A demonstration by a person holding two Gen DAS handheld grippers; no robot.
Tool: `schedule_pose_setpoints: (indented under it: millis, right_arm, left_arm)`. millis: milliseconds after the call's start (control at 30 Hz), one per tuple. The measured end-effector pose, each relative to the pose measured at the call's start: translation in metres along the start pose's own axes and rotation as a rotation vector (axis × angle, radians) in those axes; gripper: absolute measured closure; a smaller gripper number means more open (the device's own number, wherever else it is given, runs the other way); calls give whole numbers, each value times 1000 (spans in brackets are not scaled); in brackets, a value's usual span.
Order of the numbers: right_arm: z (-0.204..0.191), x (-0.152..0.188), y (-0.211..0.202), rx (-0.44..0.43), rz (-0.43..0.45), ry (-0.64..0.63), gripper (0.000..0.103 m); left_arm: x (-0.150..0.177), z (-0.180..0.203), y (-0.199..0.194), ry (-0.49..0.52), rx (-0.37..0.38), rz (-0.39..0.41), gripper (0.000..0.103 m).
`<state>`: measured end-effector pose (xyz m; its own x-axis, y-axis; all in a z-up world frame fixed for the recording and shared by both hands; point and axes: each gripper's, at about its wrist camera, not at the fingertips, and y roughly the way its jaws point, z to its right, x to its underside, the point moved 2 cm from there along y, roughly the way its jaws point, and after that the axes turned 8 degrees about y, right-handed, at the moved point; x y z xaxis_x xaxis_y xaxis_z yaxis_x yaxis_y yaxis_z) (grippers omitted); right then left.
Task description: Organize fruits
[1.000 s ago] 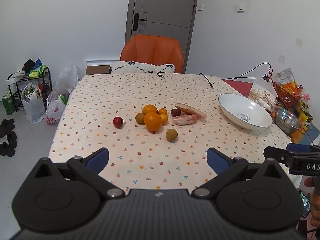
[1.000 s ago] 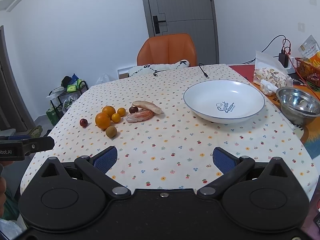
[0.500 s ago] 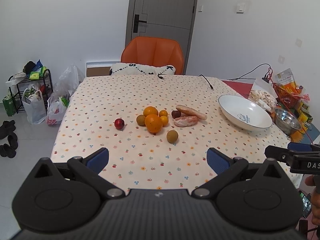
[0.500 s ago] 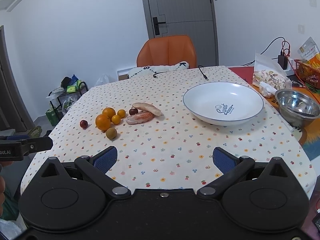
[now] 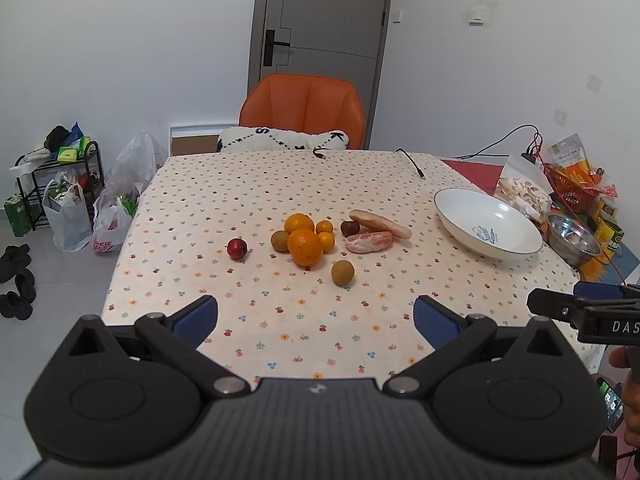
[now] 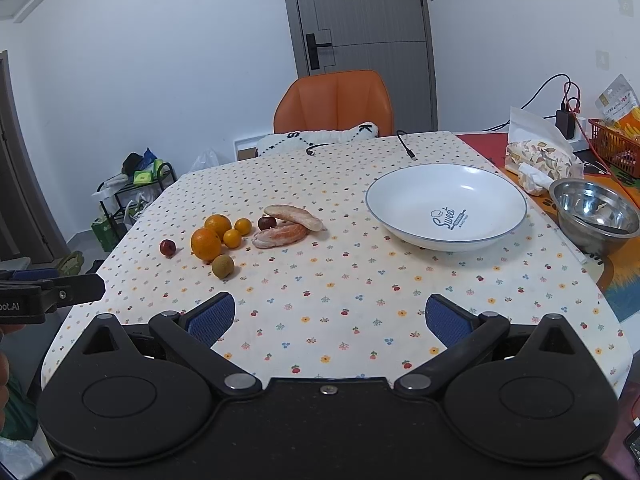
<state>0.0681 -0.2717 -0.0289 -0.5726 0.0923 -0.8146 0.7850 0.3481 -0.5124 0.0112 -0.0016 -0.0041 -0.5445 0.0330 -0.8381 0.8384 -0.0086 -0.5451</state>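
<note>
**A:** Where are the grippers?

**B:** Both hang over the near edge of the floral tablecloth [image 5: 320, 184]. The left gripper [image 5: 316, 314] has its blue pads spread wide with nothing between them. The right gripper [image 6: 330, 314] is likewise wide apart and empty.

**A:** And the fruit?

**B:** Clustered mid-table, at about 12 o'clock from the left gripper. A large orange [image 5: 305, 247] sits in front, a second orange [image 5: 299, 224] just behind it at 11 o'clock. Two small tangerines [image 5: 325, 234] touch at its 2 o'clock. A greenish-brown round fruit [image 5: 279, 240] sits against its 9 o'clock side, another brown round fruit [image 5: 342, 273] lies apart at its 4 o'clock. A small red fruit [image 5: 237, 249] stands alone, well off at 9 o'clock.

**A:** Anything else?

**B:** A dark plum [image 5: 349, 228] at 2 o'clock of the cluster, touching a pale oblong piece [image 5: 385, 223]; a peeled citrus section [image 5: 369, 241] lies just before them.

**A:** The dish?

**B:** A white bowl [image 6: 446, 205], empty, at 1 o'clock from the right gripper, well apart from the fruit. A steel bowl [image 6: 594, 213] sits at its 3 o'clock.
</note>
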Motion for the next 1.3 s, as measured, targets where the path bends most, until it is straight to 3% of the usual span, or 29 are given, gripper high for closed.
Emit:
schedule_pose_setpoints:
  millis: [833,1300]
  right_arm:
    - [-6,-2,15,-19,-24,-12,0]
    - [-20,-4,43,-136,-82,-40,0]
  left_arm:
    - [0,-4,14,15,-2,-18,0]
    - [-6,-17,36,-6,12,-3,0]
